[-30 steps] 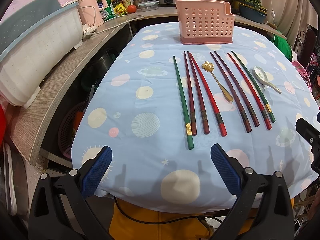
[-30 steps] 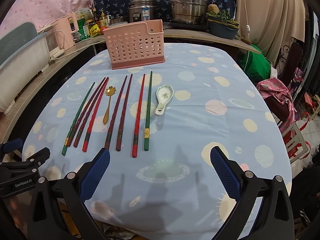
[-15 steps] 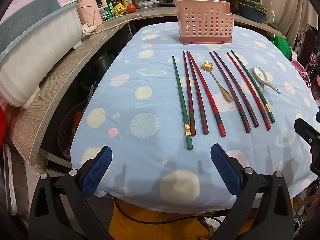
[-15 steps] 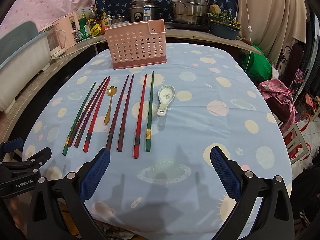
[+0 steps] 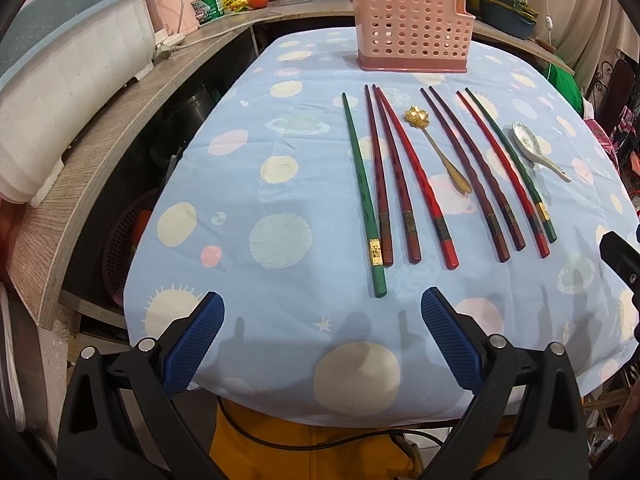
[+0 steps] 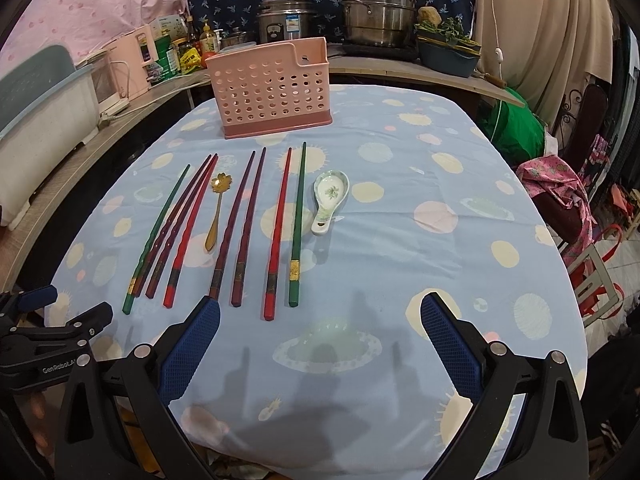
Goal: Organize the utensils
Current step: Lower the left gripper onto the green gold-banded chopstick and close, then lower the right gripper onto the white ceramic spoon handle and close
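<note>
While nothing has been picked up yet, the left wrist view shows the left claw (image 5: 322,320) spread wide and empty over the near edge of the counter (image 5: 248,160). Just ahead of it lies a row of chopsticks (image 5: 404,184) on the spotted cloth, their long axes running away from the claw toward the pink basket (image 5: 412,32) at the far end. The green chopstick (image 5: 362,196) at the left end of the row has its thick end nearest, almost centred between the blue fingertips (image 5: 194,342). A gold spoon (image 5: 438,146) lies in the middle of the row, and a white spoon (image 5: 534,148) rests at its right end.

From the right wrist view, the right claw (image 6: 320,330) is likewise wide open and holds nothing. Here the row lies ahead and to the left; the second green chopstick (image 6: 298,224) and the red one (image 6: 278,236) beside it end closest to this claw, with the white spoon (image 6: 330,198) just beyond them to the right. The basket (image 6: 272,88) stands upright well past the tips.

My reading is that each claw is nearer its own end of the row, and since the sticks point lengthwise at the claws, a grasp would likely close across a thick near end.
</note>
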Motion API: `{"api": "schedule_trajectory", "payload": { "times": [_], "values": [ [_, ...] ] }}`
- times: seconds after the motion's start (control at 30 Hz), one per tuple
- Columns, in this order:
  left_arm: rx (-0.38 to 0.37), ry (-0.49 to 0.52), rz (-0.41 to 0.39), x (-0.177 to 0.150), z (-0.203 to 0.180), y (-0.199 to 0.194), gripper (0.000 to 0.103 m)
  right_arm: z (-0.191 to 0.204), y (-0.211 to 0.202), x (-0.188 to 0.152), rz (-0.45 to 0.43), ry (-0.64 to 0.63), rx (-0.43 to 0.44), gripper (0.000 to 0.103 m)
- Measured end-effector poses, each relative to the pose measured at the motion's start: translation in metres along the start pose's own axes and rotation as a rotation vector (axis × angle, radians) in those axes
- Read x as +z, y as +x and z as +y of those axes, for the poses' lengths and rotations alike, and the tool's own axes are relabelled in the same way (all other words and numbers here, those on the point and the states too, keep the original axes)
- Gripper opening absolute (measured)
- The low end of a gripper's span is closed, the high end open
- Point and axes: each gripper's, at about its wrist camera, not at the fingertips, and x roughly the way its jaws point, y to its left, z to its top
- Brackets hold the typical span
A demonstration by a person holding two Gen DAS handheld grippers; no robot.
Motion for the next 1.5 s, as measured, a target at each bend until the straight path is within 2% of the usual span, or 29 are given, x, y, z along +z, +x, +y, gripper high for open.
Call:
{"api": "schedule_trajectory", "payload": {
  "times": [0.1, 0.17, 0.23, 0.43, 0.7, 0.83, 1.07, 1.2, 1.27, 1.37, 1.47, 1.5],
  "values": [
    [-0.002, -0.001, 0.012, 0.001, 0.0, 0.01, 0.092, -0.005, 0.006, 0.001, 0.006, 0.007, 0.0, 0.096],
    [-0.004, 0.001, 0.021, 0.003, -0.001, 0.016, 0.085, -0.006, 0.009, 0.003, 0.01, 0.012, 0.003, 0.096],
    [-0.007, -0.003, 0.027, 0.005, -0.001, 0.022, 0.084, -0.007, 0.012, 0.004, 0.012, 0.014, 0.004, 0.096],
    [-0.029, -0.004, 0.06, 0.005, 0.0, 0.034, 0.068, -0.007, 0.017, 0.006, 0.019, 0.017, 0.008, 0.096],
    [-0.028, -0.032, 0.057, 0.007, 0.008, 0.039, 0.064, -0.008, 0.022, 0.007, 0.027, 0.019, 0.007, 0.096],
    [-0.049, -0.025, 0.053, 0.009, 0.007, 0.039, 0.052, -0.008, 0.023, 0.009, 0.025, 0.021, 0.006, 0.096],
    [-0.11, -0.002, 0.056, 0.013, 0.001, 0.038, 0.01, -0.013, 0.031, 0.014, 0.029, 0.034, 0.011, 0.096],
    [-0.126, -0.01, 0.062, 0.017, 0.002, 0.039, 0.007, -0.02, 0.034, 0.024, 0.02, 0.059, 0.021, 0.096],
    [-0.121, -0.008, 0.061, 0.018, 0.002, 0.04, 0.007, -0.023, 0.038, 0.029, 0.017, 0.072, 0.032, 0.094],
    [-0.116, -0.006, 0.061, 0.021, 0.001, 0.042, 0.007, -0.028, 0.044, 0.039, 0.014, 0.086, 0.048, 0.085],
    [-0.11, -0.006, 0.06, 0.024, 0.001, 0.044, 0.007, -0.031, 0.051, 0.051, 0.012, 0.102, 0.064, 0.073],
    [-0.109, -0.006, 0.06, 0.024, 0.001, 0.045, 0.007, -0.032, 0.054, 0.054, 0.013, 0.105, 0.067, 0.067]
  ]
}}
